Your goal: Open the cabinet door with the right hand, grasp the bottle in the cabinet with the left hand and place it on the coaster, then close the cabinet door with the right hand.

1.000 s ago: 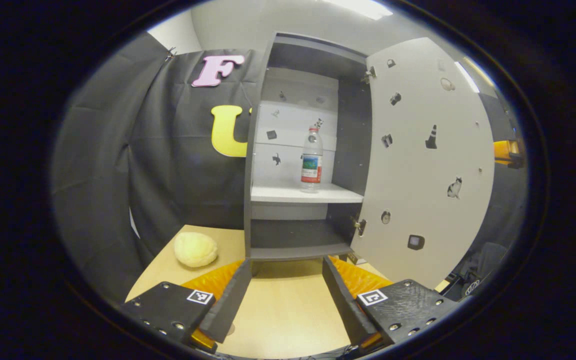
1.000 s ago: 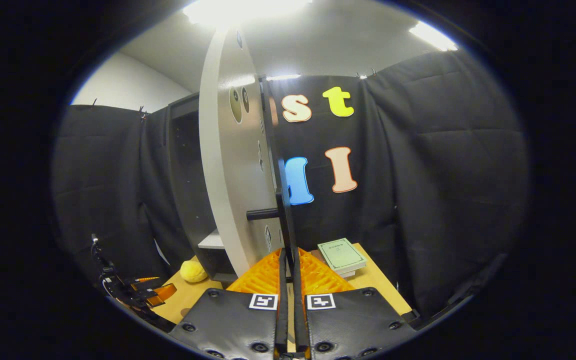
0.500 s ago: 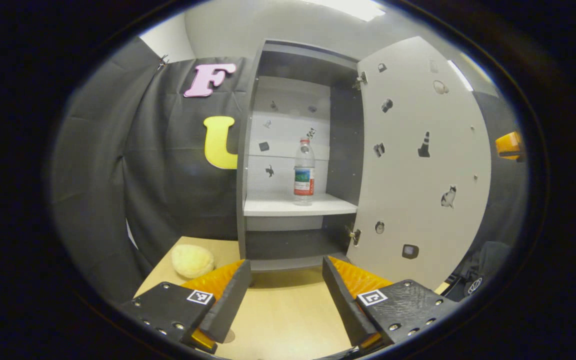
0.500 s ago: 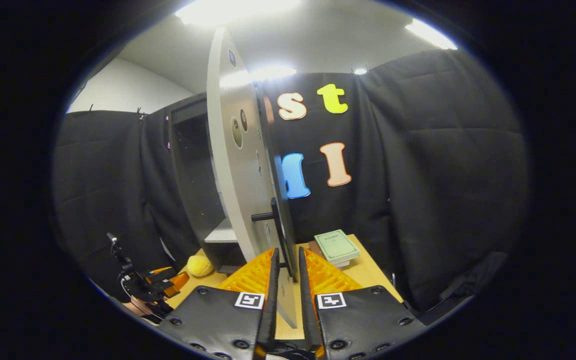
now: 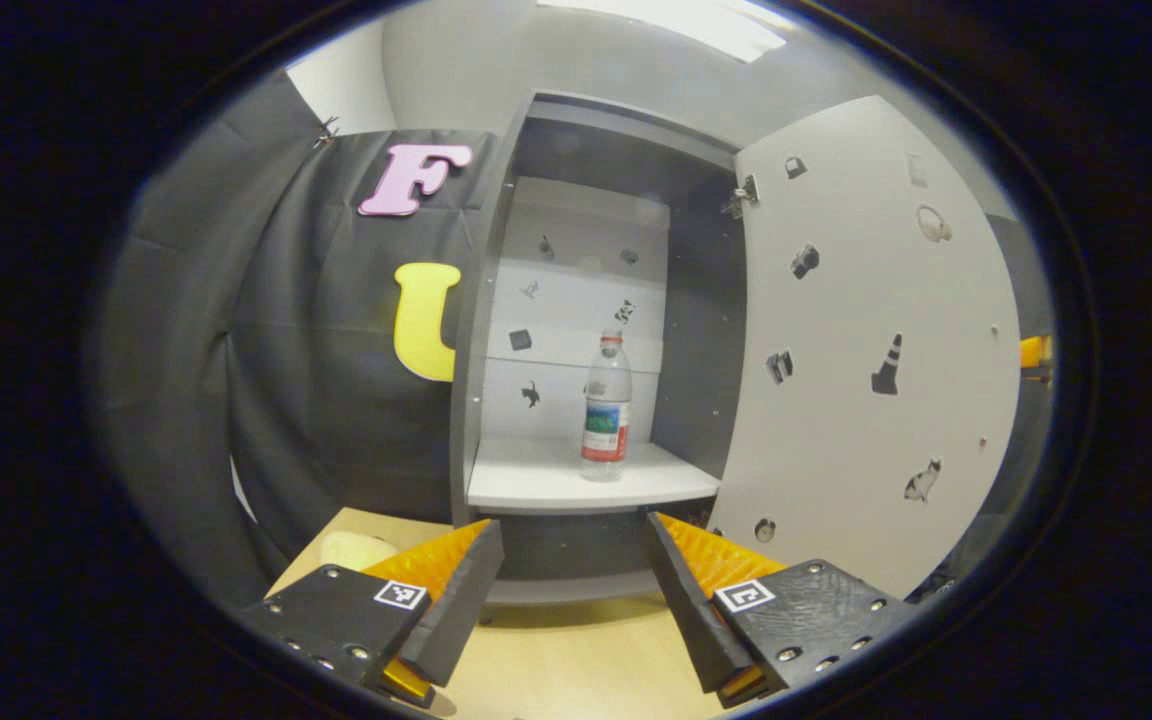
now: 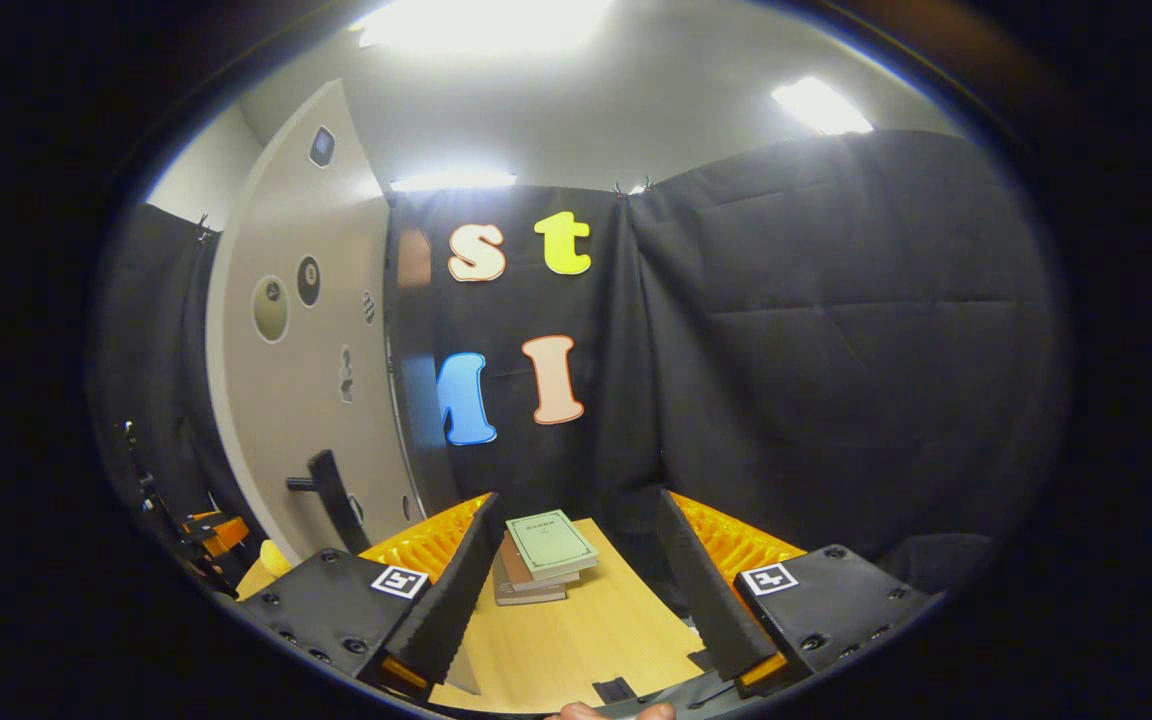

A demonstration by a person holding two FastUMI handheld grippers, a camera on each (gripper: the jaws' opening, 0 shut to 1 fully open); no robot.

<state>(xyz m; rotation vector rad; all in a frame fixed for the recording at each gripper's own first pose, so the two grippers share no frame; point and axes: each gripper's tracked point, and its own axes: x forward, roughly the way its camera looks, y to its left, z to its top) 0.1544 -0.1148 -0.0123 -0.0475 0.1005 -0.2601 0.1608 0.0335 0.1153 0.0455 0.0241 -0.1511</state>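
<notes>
Stack of books, green-covered one on top, on the wooden counter. Yellow plush lies on the counter.

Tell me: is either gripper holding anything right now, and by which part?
Nothing is held. The left gripper and right gripper are open; the bottle stands untouched on the shelf.

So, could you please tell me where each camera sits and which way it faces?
Left gripper view: rides the left gripper, facing the open grey cabinet and the clear plastic bottle on its white shelf; its own open fingers show.
Right gripper view: rides the right gripper, facing the stacked books; its own open fingers show.
Shared: the pale cabinet door.
</notes>
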